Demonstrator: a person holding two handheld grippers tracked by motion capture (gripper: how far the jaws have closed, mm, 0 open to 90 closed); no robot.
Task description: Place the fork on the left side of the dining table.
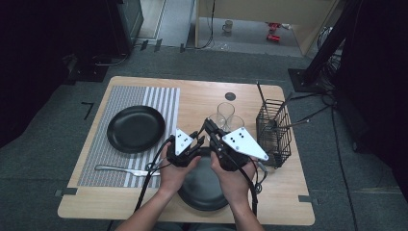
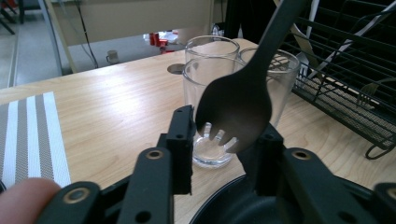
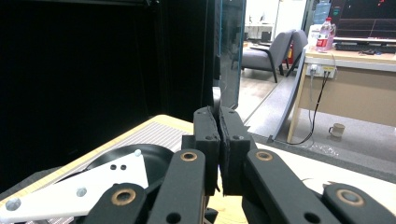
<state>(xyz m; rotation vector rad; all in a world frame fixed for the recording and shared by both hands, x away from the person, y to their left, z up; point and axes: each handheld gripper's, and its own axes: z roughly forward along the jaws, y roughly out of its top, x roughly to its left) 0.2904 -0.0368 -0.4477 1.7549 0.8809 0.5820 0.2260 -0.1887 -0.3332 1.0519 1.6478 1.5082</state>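
The right gripper (image 1: 208,126) has its fingers clamped on the handle of a black spork (image 2: 240,105), held above the surface near the glasses (image 2: 212,100). The spork's head hangs between the left gripper's (image 2: 223,140) fingers — apart, not pressing it — over a black plate (image 1: 202,185).

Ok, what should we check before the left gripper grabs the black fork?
1. Right gripper shut on the black fork: ok.
2. Fork head between the left gripper jaws: ok.
3. Left jaws pressing the fork: not ok, a gap shows on one side.
4. Glasses clear of the fork: cannot tell, they stand close behind.
5. Plate below the hands: ok.
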